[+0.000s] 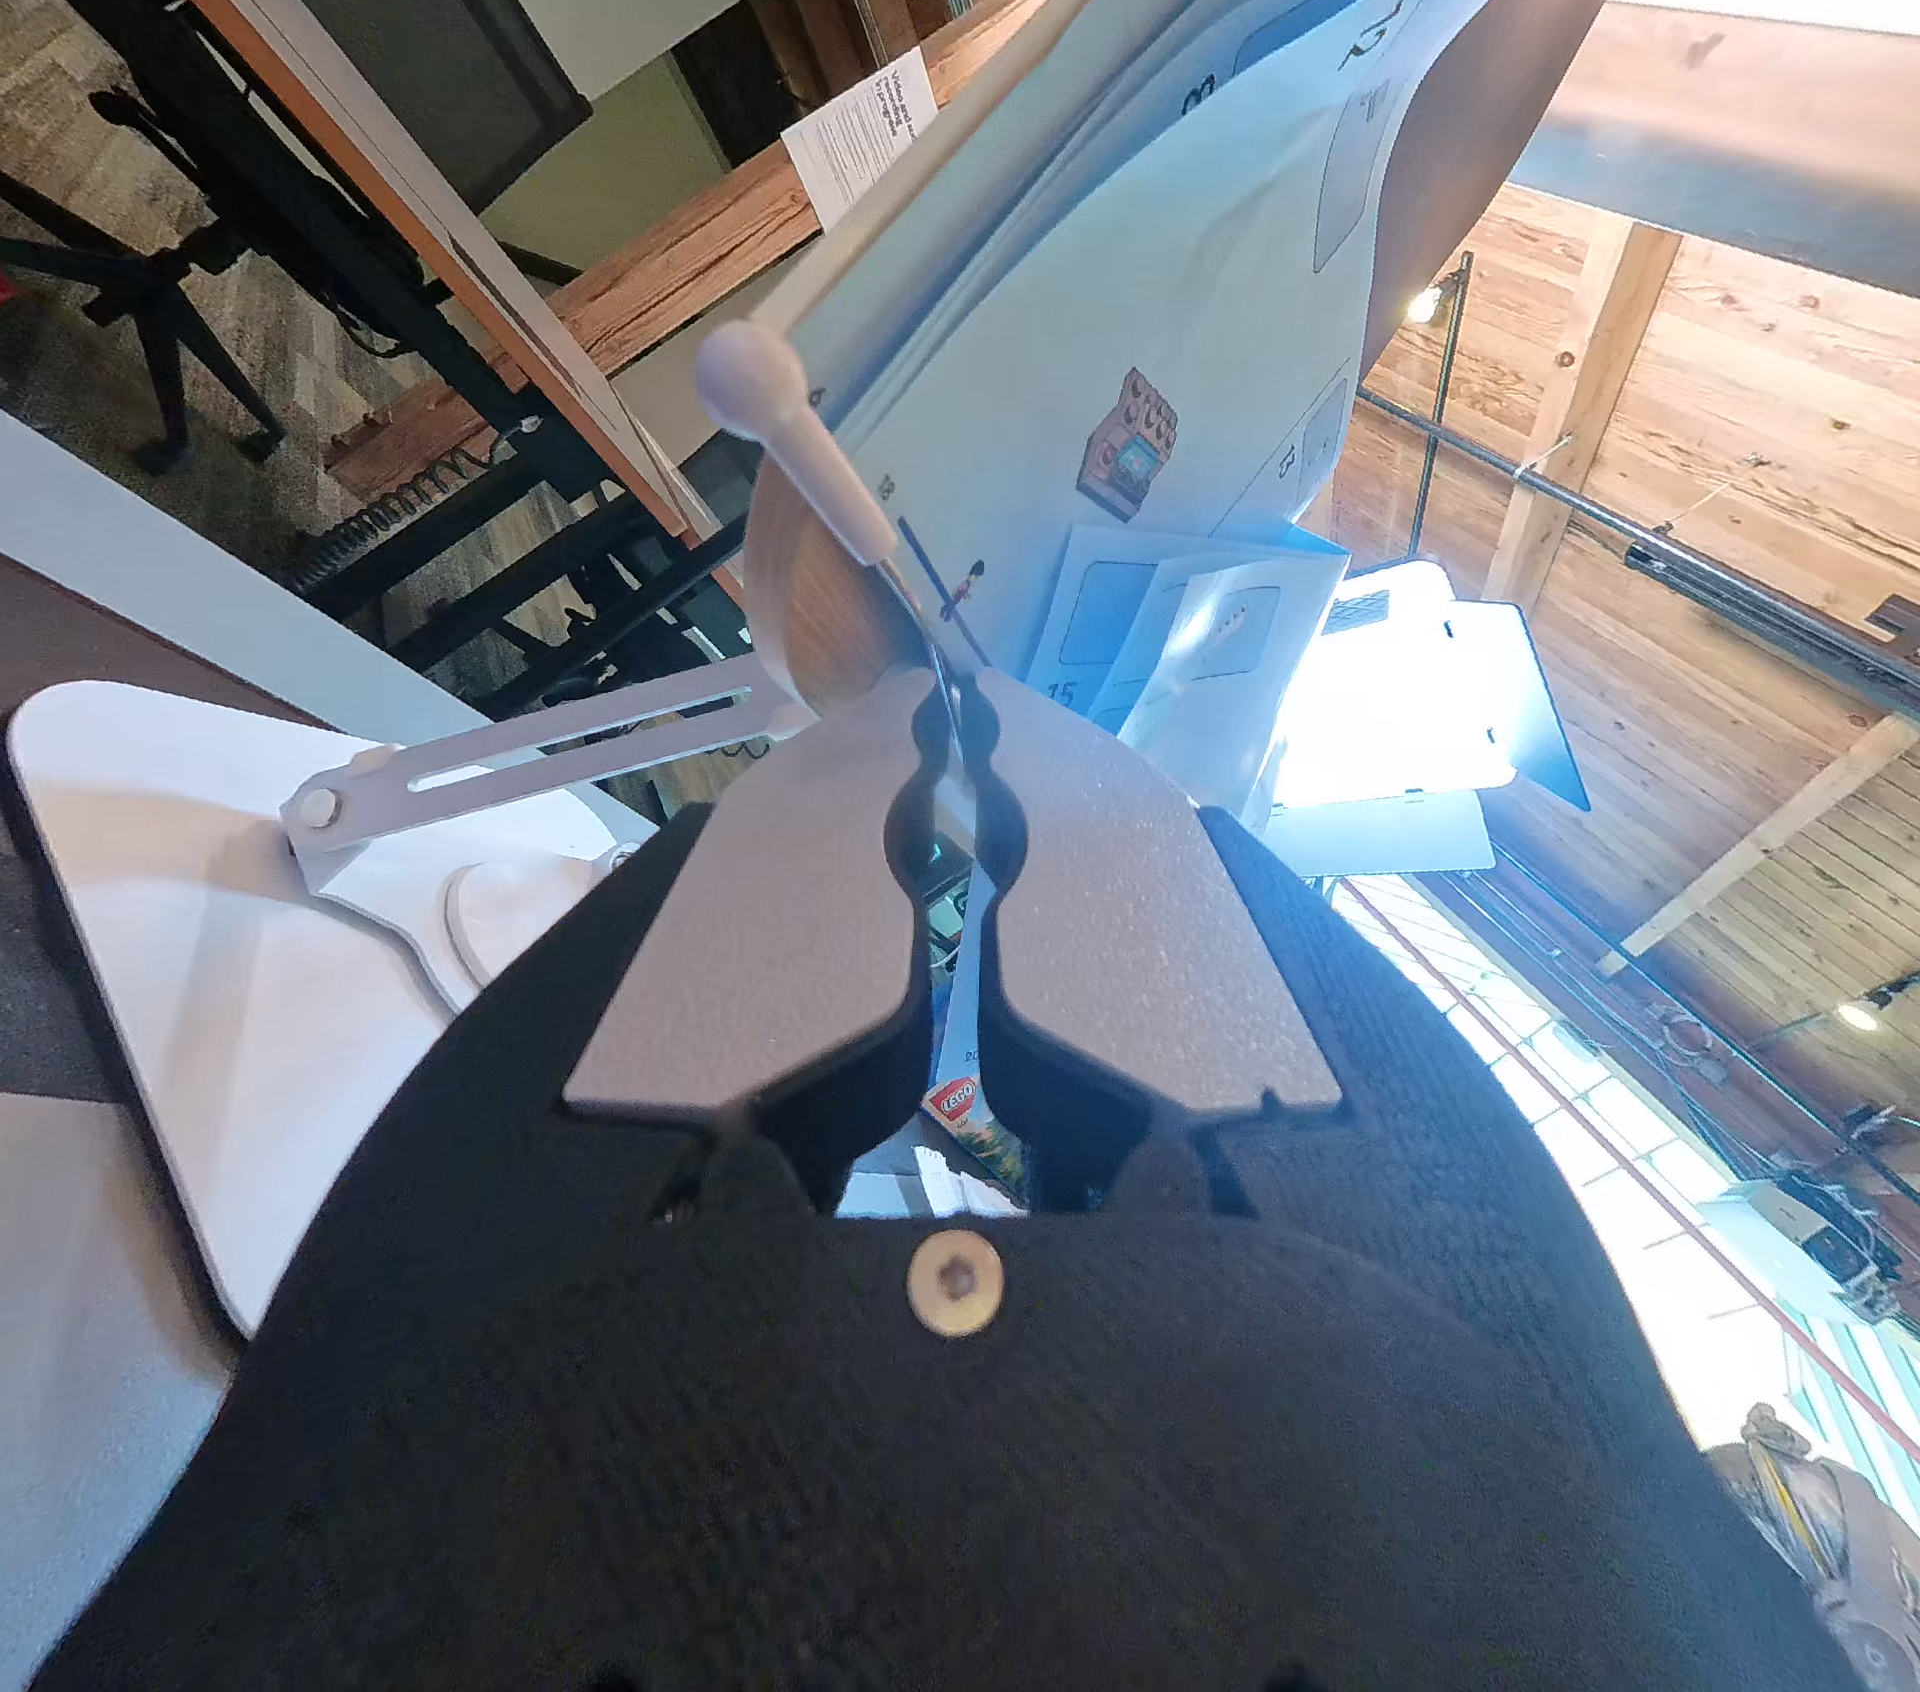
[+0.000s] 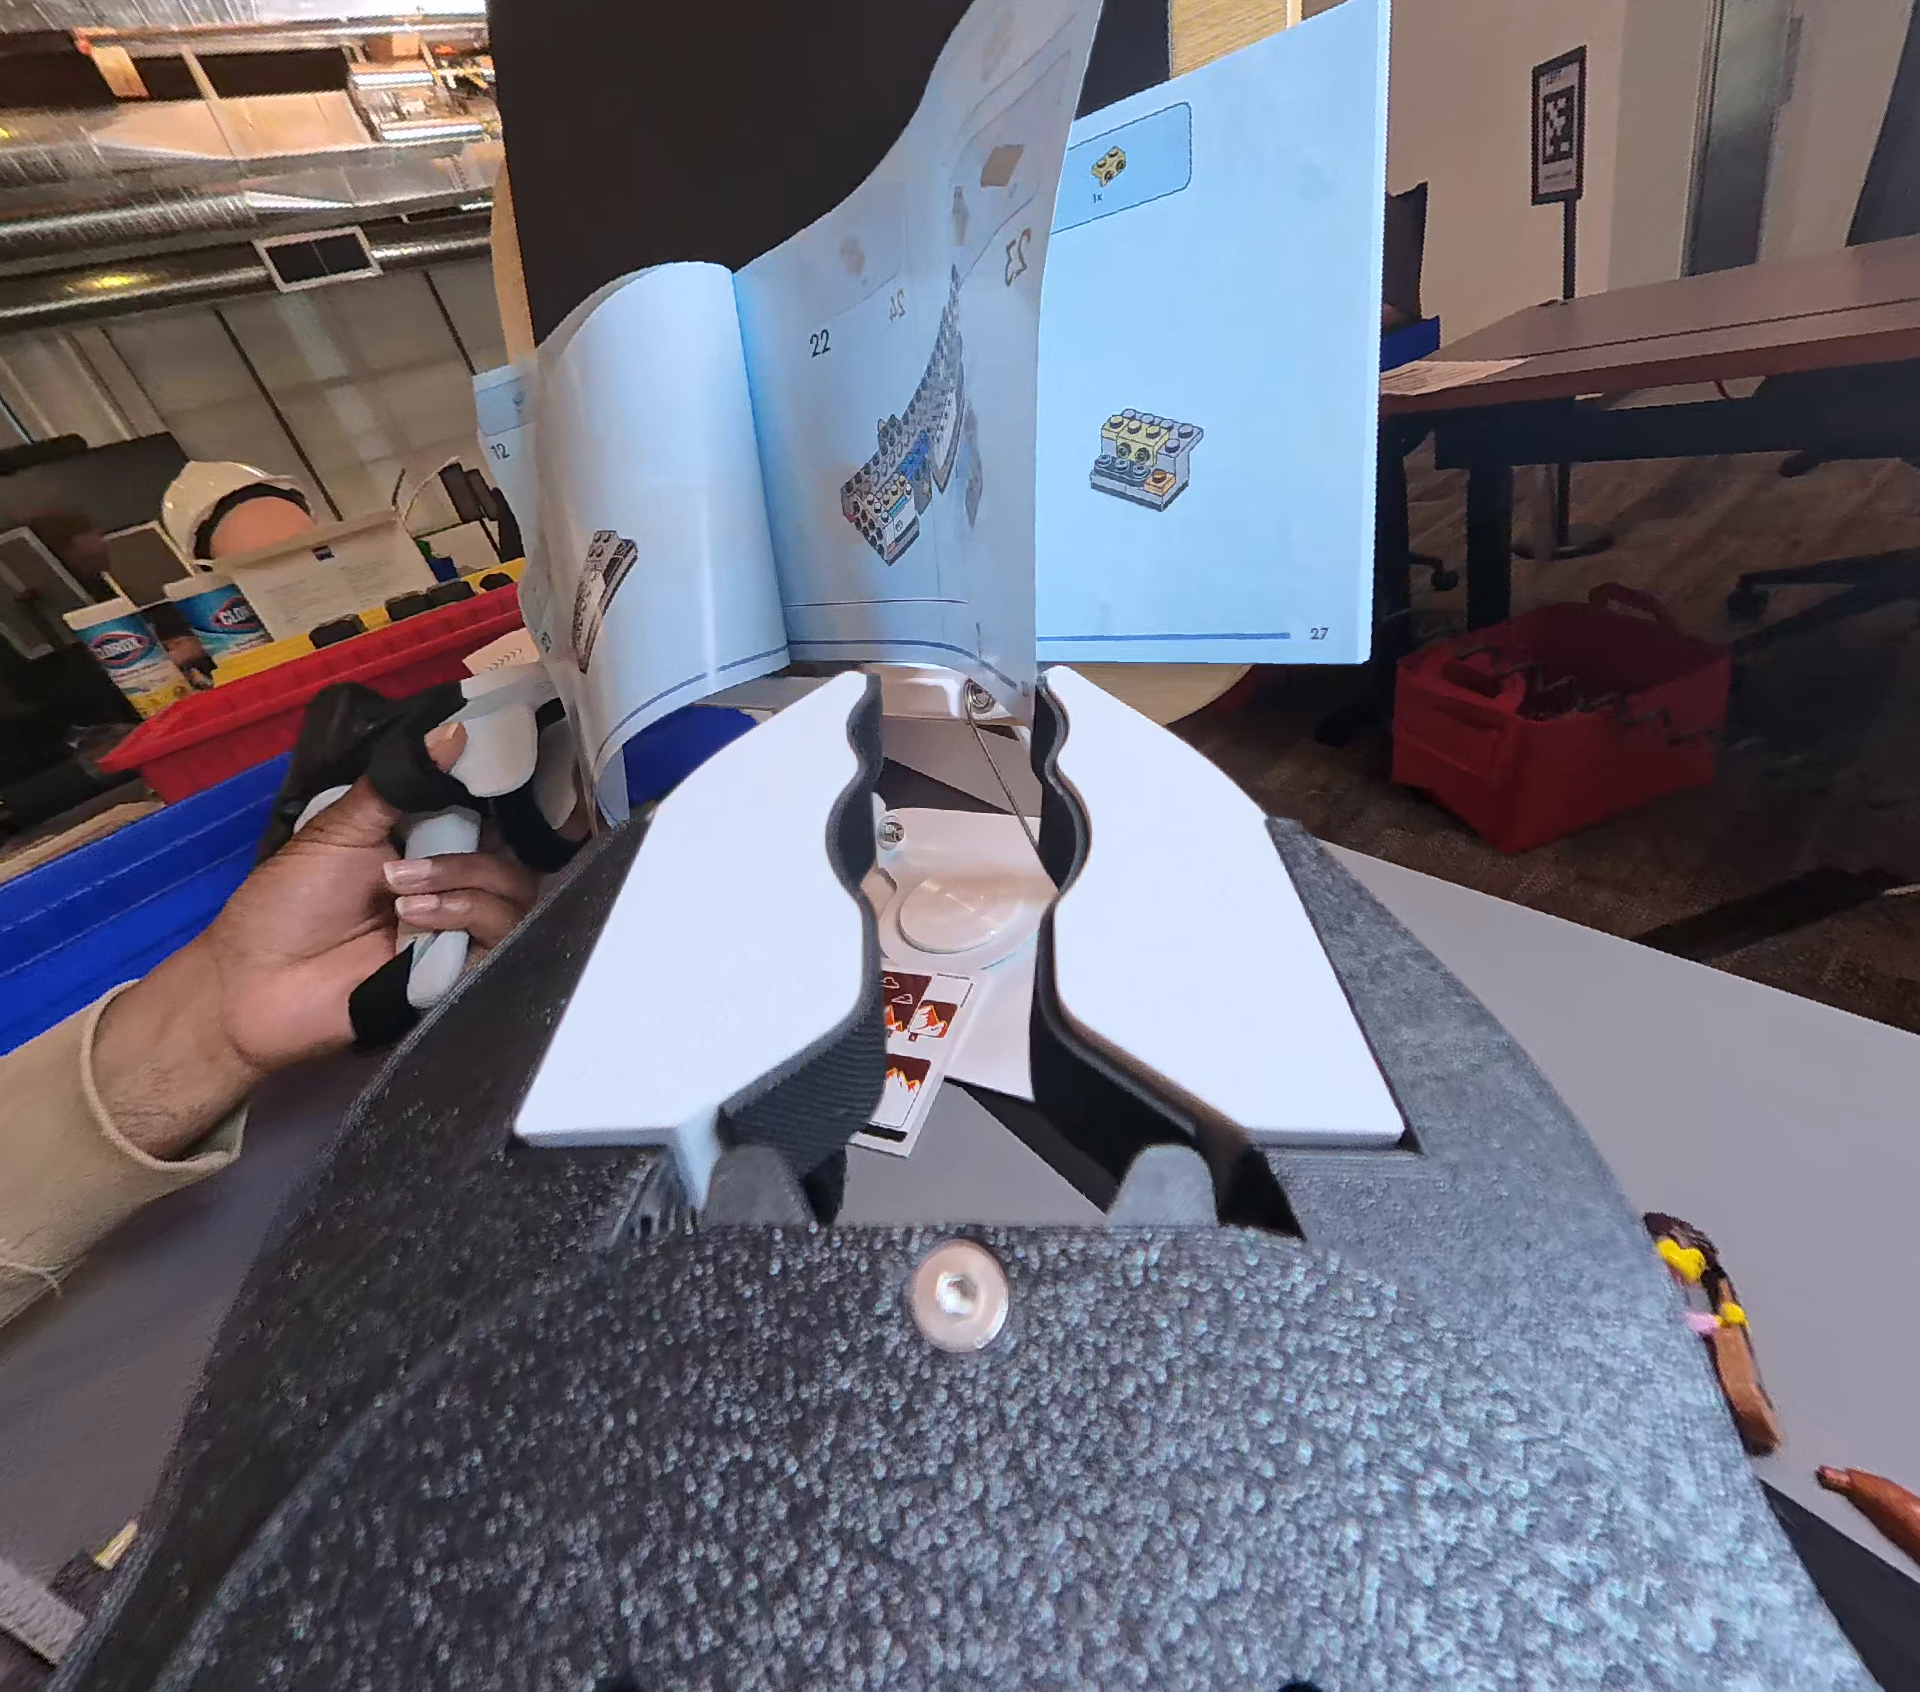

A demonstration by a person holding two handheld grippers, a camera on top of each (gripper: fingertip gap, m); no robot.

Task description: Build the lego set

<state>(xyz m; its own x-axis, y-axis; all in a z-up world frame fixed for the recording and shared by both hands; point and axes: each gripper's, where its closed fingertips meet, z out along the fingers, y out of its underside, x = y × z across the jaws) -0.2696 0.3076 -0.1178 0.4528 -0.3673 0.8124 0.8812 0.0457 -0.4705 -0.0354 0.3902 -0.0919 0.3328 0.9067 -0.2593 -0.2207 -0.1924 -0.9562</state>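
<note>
The light-blue instruction booklet (image 2: pixel 1195 354) stands open on a white book stand (image 2: pixel 956 915) against a dark board. My right gripper (image 2: pixel 956 681) is open just below the booklet's lower edge, and a loose page (image 2: pixel 997 188) curls up and hangs between its white fingertips without being pinched. My left gripper (image 1: pixel 961 692) is shut on a few of the booklet's left pages (image 1: pixel 1091 312); the cover shows behind its fingers. It also shows in the right wrist view (image 2: pixel 488 769), held by a person's hand at the booklet's left edge. The stand's white-tipped wire page holder (image 1: pixel 790 447) sticks up beside the pages.
A sticker sheet (image 2: pixel 914 1050) lies on the grey table (image 2: pixel 1558 998) under the right gripper. Brown minifigure parts (image 2: pixel 1735 1372) lie at the right edge. Red and blue bins (image 2: pixel 104 894) and wipe canisters (image 2: pixel 125 655) stand at left. A red crate (image 2: pixel 1558 728) sits on the floor. My right fingertips sit around 25 centimetres from my left ones.
</note>
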